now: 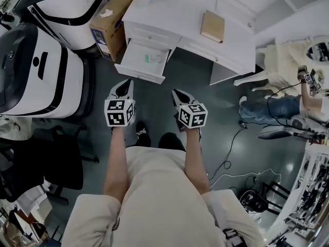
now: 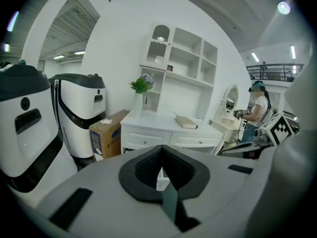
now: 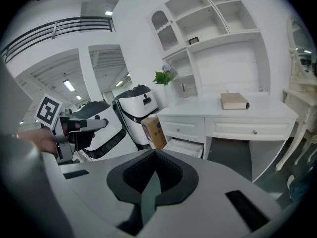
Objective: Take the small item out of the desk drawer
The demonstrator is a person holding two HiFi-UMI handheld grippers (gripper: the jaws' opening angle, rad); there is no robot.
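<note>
Both claws are clenched on nothing: the left gripper [image 1: 123, 86] and the right gripper [image 1: 178, 94] hang side by side, well short of the desk [image 1: 175, 19]. The small item [image 1: 153, 59] (pale green, too small to read its long axis) lies in the open drawer [image 1: 134, 72], toward its right side, ahead of both claws. Judgement: the left gripper is nearer, almost in line with the drawer, and its jaws must part before any reach.

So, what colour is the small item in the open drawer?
Small item: pale green, best in head view.
</note>
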